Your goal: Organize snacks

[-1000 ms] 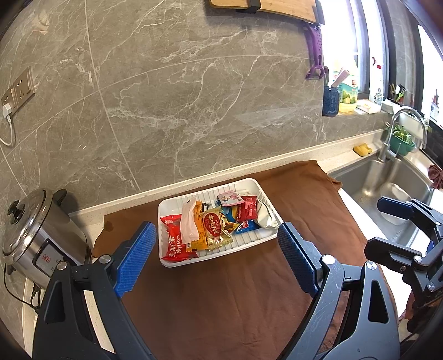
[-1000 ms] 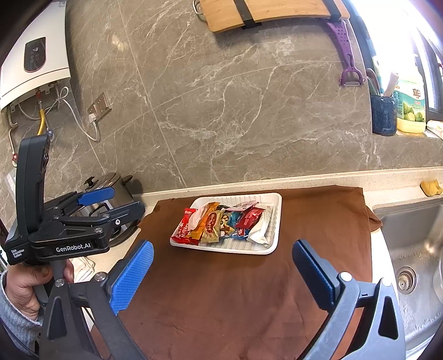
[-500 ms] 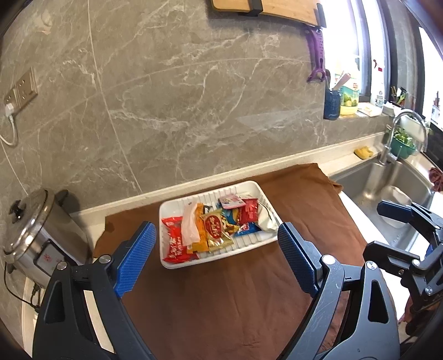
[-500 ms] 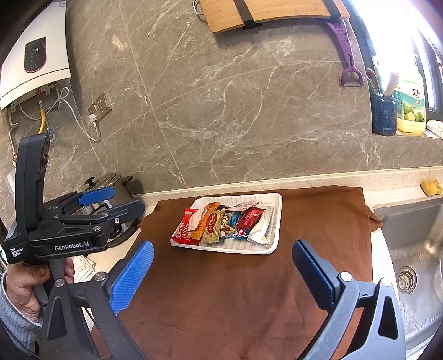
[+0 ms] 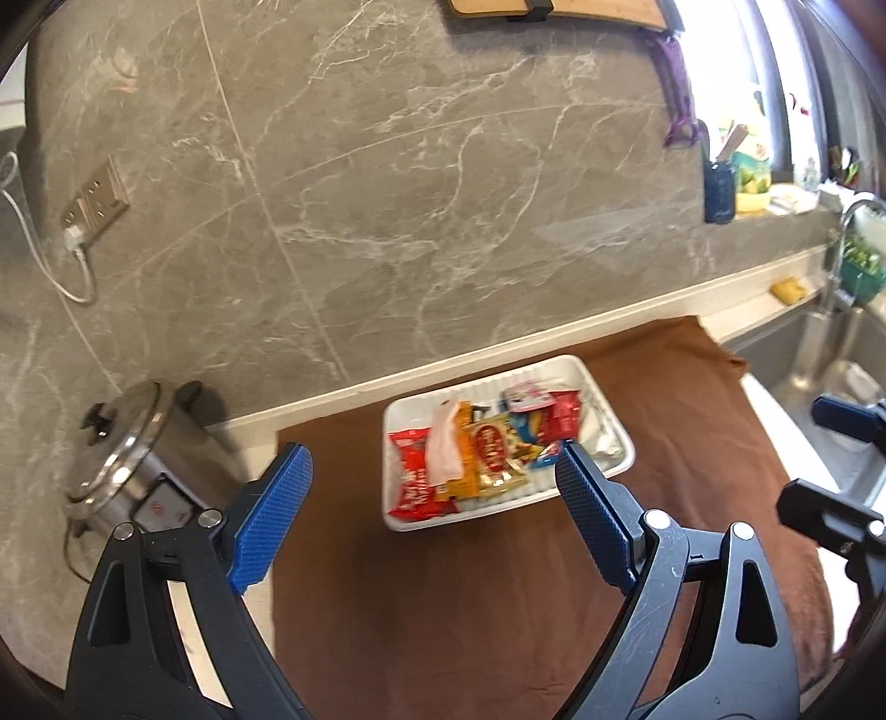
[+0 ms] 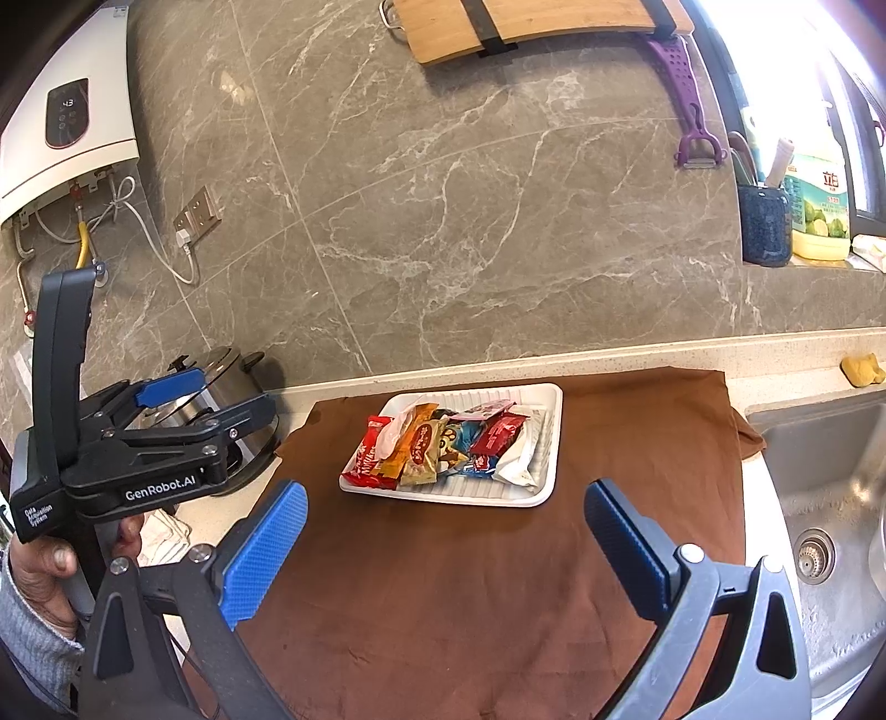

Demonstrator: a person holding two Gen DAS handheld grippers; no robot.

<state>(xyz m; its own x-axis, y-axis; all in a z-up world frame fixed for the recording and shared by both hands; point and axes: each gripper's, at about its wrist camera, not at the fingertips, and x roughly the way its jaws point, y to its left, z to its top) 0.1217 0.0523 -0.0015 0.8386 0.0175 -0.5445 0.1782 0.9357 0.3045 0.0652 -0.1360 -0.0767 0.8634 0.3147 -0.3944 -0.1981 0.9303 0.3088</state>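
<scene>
The left claw [image 5: 432, 518] is held above the table, its two blue ribbed pads wide apart and nothing between them. It is tilted down toward the white ribbed plastic tray [image 5: 601, 387], which is near but not touched. The right claw [image 6: 443, 545] is also wide open and empty, above the front part of the brown cloth [image 6: 487, 581]. In the right wrist view the left claw [image 6: 207, 396] is seen from the side, and the person's left hand [image 6: 47, 570], in a grey knit sleeve, holds its black handle.

The tray lies flat on the brown cloth, close to the back edge, and the cloth covers most of the pale speckled table [image 6: 637, 354]. The colourful snack packets [image 6: 443, 446] are heaped inside the tray, overlapping each other; a long red packet lies at the left end and a silver-white one at the right end.

Behind stands a grey marble-pattern wall [image 6: 470, 221] with a wooden cutting board [image 6: 531, 22] hanging at the top. On the left of the cloth stands a round stainless steel cooker [image 5: 133, 454] with a shiny lid. On the right is a steel sink [image 6: 830, 482].
</scene>
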